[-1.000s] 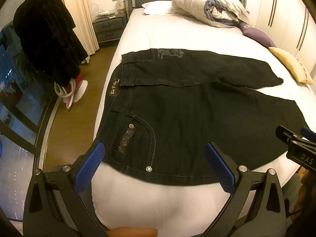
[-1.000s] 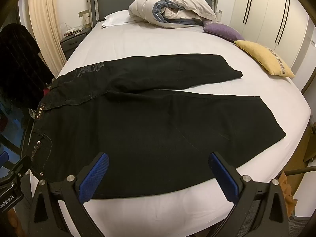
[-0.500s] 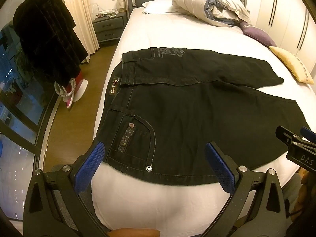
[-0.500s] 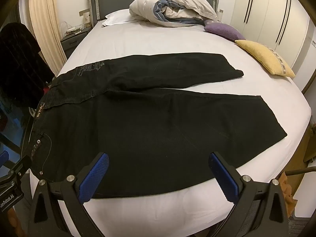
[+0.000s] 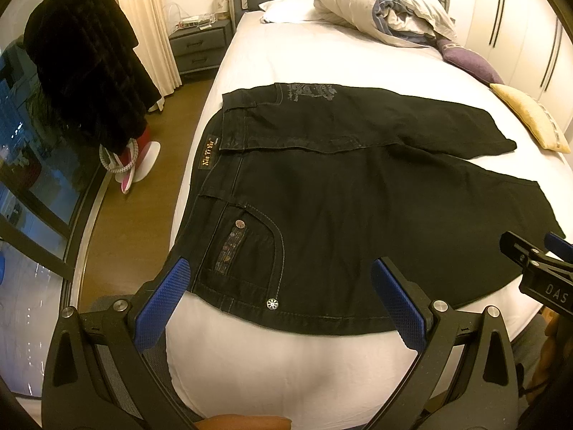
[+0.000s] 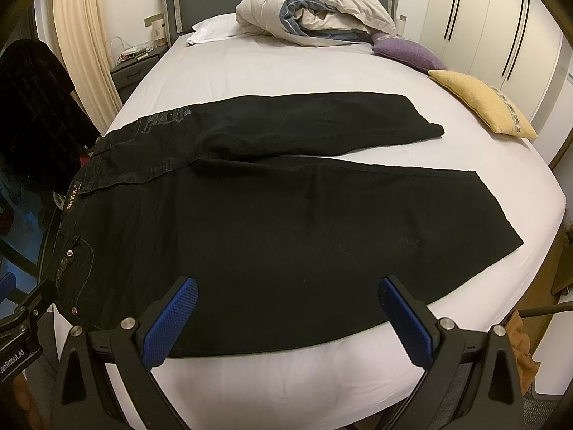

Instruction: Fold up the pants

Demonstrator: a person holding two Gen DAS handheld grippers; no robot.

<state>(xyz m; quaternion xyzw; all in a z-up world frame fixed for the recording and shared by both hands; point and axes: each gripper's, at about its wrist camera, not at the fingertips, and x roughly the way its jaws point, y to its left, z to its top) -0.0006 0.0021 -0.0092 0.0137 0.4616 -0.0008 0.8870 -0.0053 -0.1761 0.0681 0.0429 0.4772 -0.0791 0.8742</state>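
Both grippers, left [image 5: 277,299] and right [image 6: 286,310], have their jaws wide apart and hold nothing, above the near edge of the bed [image 6: 286,71]. Black pants [image 6: 272,222] lie flat across its sheet, legs spread toward the right.

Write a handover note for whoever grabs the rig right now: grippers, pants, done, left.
Left gripper: open, empty, hovering over the near waistband pocket corner.
Right gripper: open, empty, over the near leg's edge.
Black pants: spread flat across the white bed, waist to the left, both legs to the right, slightly splayed.
Done: laid out only; no fold visible.
Left: every fold, probably starting by laying one leg over the other.
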